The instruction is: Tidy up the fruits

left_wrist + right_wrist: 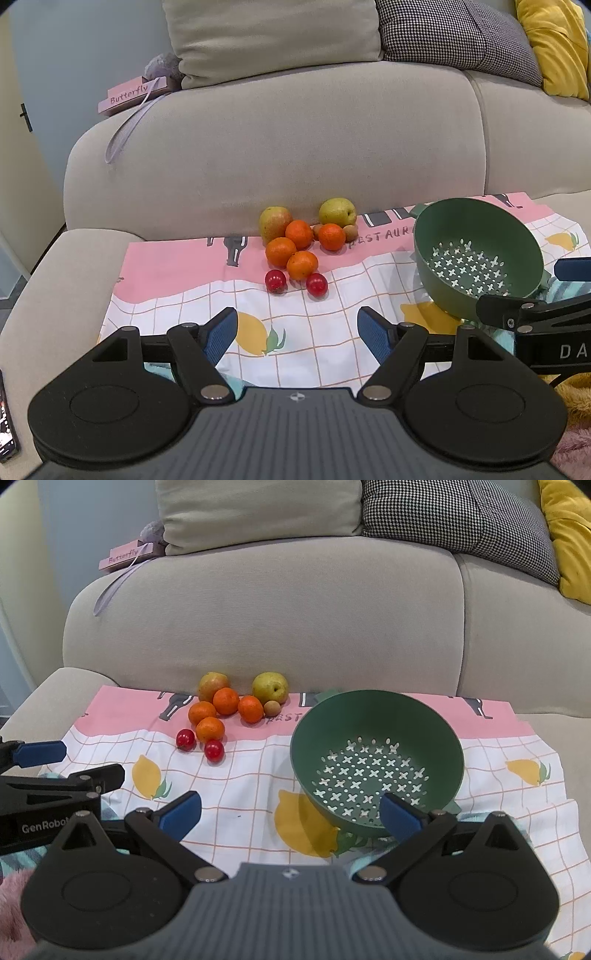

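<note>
Left claw [297,334] wide, holding nothing; right claw [291,812] wide; colander [376,760] empty; fruits [221,710] on cloth [251,775] beside it.

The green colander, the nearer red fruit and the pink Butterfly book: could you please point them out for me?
green colander [373,709]: right wrist view, inner back wall.
nearer red fruit [214,750]: right wrist view, its middle.
pink Butterfly book [129,95]: left wrist view, lettered side.
</note>
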The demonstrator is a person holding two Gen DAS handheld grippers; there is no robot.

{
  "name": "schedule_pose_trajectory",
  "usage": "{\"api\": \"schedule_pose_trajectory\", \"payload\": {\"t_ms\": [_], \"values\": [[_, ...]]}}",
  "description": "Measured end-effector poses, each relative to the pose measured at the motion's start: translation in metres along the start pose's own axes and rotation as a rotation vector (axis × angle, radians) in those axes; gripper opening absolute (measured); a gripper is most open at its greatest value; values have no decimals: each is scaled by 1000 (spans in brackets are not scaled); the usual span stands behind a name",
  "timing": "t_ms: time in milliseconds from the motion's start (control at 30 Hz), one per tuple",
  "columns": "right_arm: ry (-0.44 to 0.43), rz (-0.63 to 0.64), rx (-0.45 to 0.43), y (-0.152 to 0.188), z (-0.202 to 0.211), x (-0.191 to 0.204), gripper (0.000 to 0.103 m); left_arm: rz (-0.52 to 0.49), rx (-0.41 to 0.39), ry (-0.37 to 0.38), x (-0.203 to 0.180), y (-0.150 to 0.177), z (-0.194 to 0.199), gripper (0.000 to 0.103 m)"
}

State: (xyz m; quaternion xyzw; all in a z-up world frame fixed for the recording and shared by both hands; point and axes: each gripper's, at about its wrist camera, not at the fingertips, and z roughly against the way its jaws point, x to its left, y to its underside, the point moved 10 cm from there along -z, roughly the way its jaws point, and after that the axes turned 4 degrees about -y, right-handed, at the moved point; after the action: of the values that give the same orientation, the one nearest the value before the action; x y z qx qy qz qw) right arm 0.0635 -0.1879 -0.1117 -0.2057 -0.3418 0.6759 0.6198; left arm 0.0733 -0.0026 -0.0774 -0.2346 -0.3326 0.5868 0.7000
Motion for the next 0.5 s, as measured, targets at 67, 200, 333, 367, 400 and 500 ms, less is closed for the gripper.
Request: {"api": "schedule_pose_trajectory", "payload": {"t_ms": [67,200,333,367,400,500], "values": [[-1,-2,3,1,0,0,99,0,3,0,0,0,0,87],[0,-1,12,1,-2,1,99,-2,11,2,0,0,-2,87],[-1,0,18,1,-3,1,99,-8,16,5,-2,1,-3,87],[-1,-1,19,1,-4,1,99,-8,18,5,-2,0,-4,87],[-1,-1,22,2,-4,1,99,-8,20,6,-2,0,-4,87],[-1,0,29,2,-6,1,99,-4,28,12,-1,0,-8,87]]}}
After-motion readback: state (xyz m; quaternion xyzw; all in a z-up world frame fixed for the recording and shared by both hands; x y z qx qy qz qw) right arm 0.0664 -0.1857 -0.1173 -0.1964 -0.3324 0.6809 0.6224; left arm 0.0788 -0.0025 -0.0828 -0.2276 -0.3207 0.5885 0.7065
